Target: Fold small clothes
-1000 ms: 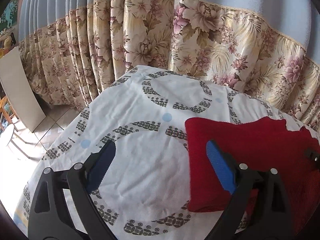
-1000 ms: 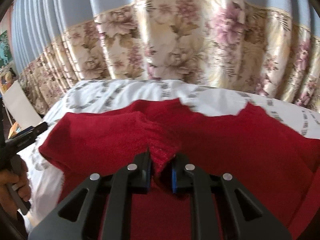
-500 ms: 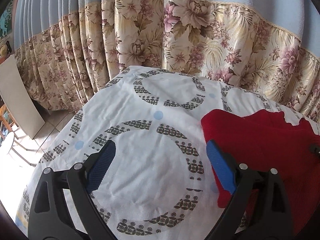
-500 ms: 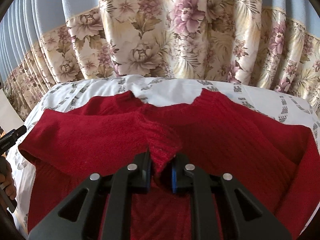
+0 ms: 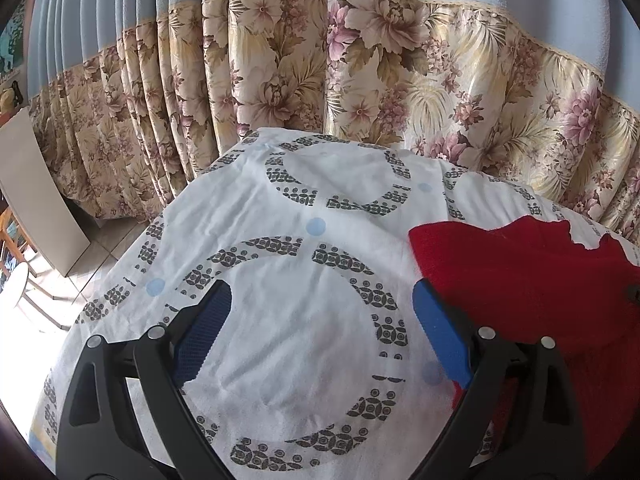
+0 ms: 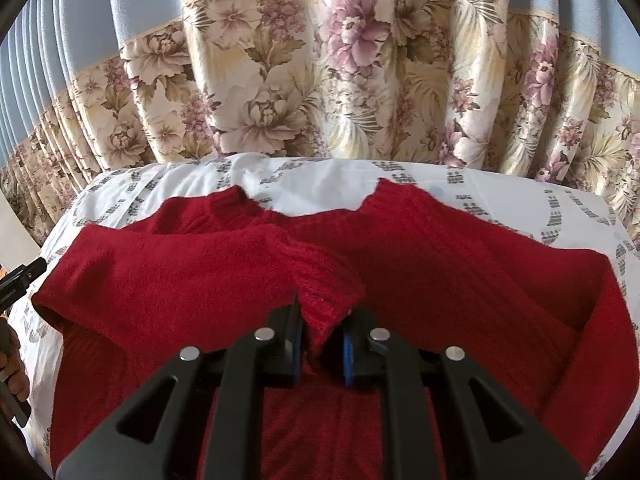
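The red sweater (image 6: pixel 440 280) lies spread on the white sheet (image 5: pixel 280 280) printed with grey rings and pale blue dots; whether a desk or a bed lies under the sheet cannot be told. Taking the sweater as the landmark: its neckline faces the floral curtain (image 6: pixel 320 80) that hangs just behind it, and a strip of sheet shows between the two; its left sleeve (image 6: pixel 180 268) is folded across the chest, with the ribbed cuff (image 6: pixel 324 292) ending near the middle of the body; its right sleeve runs down along the right-hand side of the body.

The right gripper (image 6: pixel 320 344) hangs over the lower middle of the sweater; its jaws stand nearly together and pinch that ribbed cuff, the knit bunched between the blue pads.

The left gripper (image 5: pixel 320 328) is beside the sweater's left edge, over bare sheet; its jaws are spread wide with nothing between them; its right-hand finger (image 5: pixel 440 340) overlaps the folded left edge of the sweater in the left wrist view, and whether it touches the knit cannot be told. In the right wrist view a hand (image 6: pixel 14 364) holding that tool shows left of the sweater, at the picture's edge.

Further left of the sweater, beyond the sheet's edge, a pale board (image 5: pixel 36 192) leans on a tiled floor (image 5: pixel 96 248).
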{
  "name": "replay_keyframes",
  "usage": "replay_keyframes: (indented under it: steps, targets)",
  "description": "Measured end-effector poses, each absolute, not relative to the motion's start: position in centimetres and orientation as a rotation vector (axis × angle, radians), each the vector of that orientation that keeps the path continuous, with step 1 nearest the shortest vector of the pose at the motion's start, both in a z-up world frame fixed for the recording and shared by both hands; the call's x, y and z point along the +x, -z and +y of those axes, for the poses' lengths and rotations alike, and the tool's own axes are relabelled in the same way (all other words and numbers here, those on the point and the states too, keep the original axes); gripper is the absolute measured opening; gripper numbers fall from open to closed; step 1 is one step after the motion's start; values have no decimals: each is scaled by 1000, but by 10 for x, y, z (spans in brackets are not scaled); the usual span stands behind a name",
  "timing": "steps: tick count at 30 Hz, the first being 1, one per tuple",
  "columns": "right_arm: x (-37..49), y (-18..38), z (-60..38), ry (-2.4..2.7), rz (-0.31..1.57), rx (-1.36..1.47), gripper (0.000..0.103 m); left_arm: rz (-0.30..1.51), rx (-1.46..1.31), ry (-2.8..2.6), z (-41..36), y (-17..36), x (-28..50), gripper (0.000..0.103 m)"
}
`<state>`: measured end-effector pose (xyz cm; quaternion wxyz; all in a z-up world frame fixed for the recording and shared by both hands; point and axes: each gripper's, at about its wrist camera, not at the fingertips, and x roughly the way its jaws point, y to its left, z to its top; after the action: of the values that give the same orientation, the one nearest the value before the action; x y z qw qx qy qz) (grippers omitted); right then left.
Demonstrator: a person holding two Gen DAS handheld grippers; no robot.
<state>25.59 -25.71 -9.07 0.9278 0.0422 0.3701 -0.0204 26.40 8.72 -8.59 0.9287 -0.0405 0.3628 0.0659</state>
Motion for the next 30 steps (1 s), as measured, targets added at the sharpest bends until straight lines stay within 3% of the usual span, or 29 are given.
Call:
replay_keyframes:
  steps: [30]
  targets:
    - [247,103,-359,177,842,165,15,759,-73,-3,28,77,265,93]
